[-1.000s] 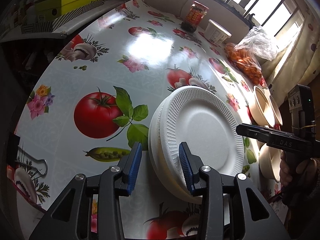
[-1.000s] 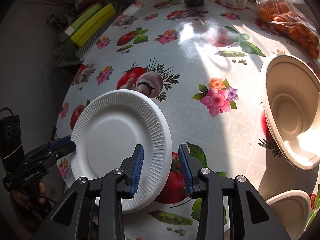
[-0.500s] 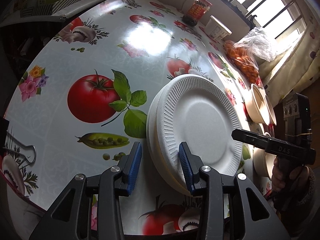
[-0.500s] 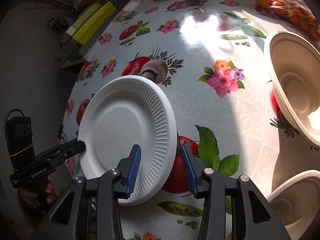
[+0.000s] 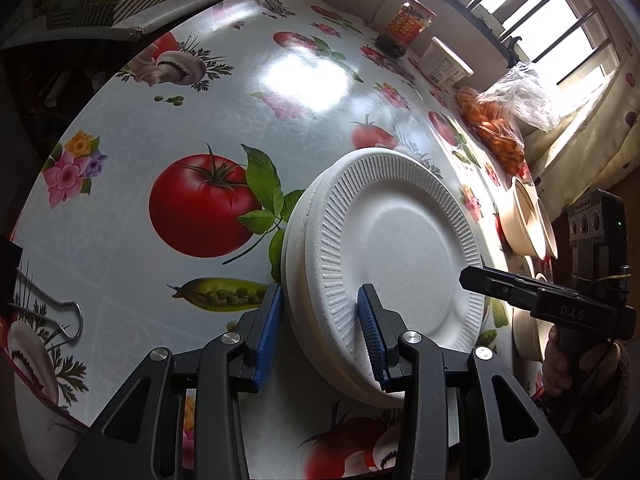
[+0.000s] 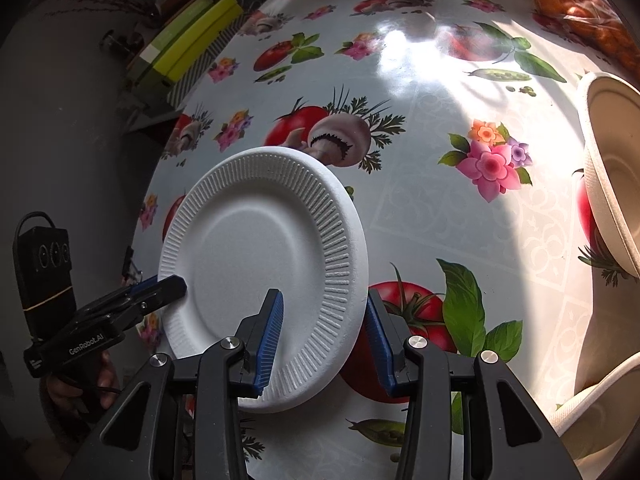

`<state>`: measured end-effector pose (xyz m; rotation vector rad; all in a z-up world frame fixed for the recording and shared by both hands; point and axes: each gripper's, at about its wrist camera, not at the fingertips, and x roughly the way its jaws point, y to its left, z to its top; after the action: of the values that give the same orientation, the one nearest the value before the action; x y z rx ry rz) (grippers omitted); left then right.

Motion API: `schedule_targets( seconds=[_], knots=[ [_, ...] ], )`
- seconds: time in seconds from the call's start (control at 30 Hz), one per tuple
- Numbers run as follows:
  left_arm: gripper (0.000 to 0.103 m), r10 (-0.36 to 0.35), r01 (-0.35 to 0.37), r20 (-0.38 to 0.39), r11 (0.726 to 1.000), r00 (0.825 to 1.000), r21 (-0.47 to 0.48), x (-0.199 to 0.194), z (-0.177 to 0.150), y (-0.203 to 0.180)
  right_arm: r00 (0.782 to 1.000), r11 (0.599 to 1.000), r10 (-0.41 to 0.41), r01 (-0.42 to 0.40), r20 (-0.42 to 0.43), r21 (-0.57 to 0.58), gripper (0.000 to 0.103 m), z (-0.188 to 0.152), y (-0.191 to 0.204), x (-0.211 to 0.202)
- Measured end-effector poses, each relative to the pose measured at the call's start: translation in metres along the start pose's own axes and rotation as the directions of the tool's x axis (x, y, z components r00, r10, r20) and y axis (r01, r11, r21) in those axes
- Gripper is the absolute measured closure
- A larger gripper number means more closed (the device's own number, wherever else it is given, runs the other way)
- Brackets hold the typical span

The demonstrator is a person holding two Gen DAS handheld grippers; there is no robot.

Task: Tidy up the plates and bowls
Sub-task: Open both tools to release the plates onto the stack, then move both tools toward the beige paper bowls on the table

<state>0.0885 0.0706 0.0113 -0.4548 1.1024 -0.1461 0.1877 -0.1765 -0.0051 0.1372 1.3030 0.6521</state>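
A stack of white foam plates lies on the flowered tablecloth; it also shows in the right wrist view. My left gripper straddles the stack's near rim with its jaws apart, one finger under and one over. My right gripper straddles the opposite rim, jaws apart as well. Each gripper shows in the other's view, the right one and the left one, at the plates' edges. Beige bowls stand to the right, also seen from the left wrist.
At the table's far side stand a red-labelled jar, a white tub and a bag of oranges. Yellow-green boxes lie beyond the table's left edge. A binder clip lies near me. Another beige bowl sits lower right.
Both grippers have moved in closer on the plate stack, so its rim now lies deeper between each pair of fingers. The plates have not visibly shifted on the table.
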Motion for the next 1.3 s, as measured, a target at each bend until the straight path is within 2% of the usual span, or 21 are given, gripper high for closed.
schedule_targets(
  seconds=[0.3, 0.43, 0.63, 0.77, 0.9, 1.03, 1.3],
  knots=[
    [0.063, 0.013, -0.013, 0.0, 1.0, 1.0, -0.001, -0.002, 0.001, 0.002, 1.0, 1.0, -0.015, 0.016, 0.011, -0.012, 0.062, 0.002, 0.0, -0.001],
    [0.063, 0.043, -0.043, 0.016, 0.999, 0.999, 0.011, -0.009, 0.003, 0.002, 0.998, 1.0, -0.031, 0.03, 0.049, 0.002, 0.056, 0.0, -0.006, -0.012],
    [0.063, 0.091, -0.094, 0.083, 0.995, 0.992, 0.041, -0.029, 0.011, -0.012, 0.992, 1.0, -0.024, 0.023, 0.126, 0.01, 0.056, -0.007, -0.012, -0.041],
    [0.063, 0.102, -0.114, 0.123, 0.99, 0.987, 0.089, -0.04, 0.015, -0.034, 0.981, 1.0, -0.028, 0.026, 0.193, 0.01, 0.055, -0.013, -0.014, -0.069],
    [0.063, 0.085, -0.104, 0.14, 0.985, 0.987, 0.137, -0.042, 0.016, -0.058, 0.97, 0.998, -0.055, 0.052, 0.236, 0.017, 0.054, -0.021, -0.017, -0.09],
    [0.063, 0.08, -0.105, 0.135, 0.976, 0.988, 0.193, -0.038, 0.015, -0.085, 0.96, 0.995, -0.101, 0.1, 0.26, 0.018, 0.054, -0.03, -0.022, -0.105],
    [0.063, 0.026, -0.053, 0.096, 0.953, 0.995, 0.299, -0.016, 0.007, -0.142, 0.928, 0.982, -0.188, 0.177, 0.321, 0.062, 0.054, -0.051, -0.041, -0.131]
  ],
)
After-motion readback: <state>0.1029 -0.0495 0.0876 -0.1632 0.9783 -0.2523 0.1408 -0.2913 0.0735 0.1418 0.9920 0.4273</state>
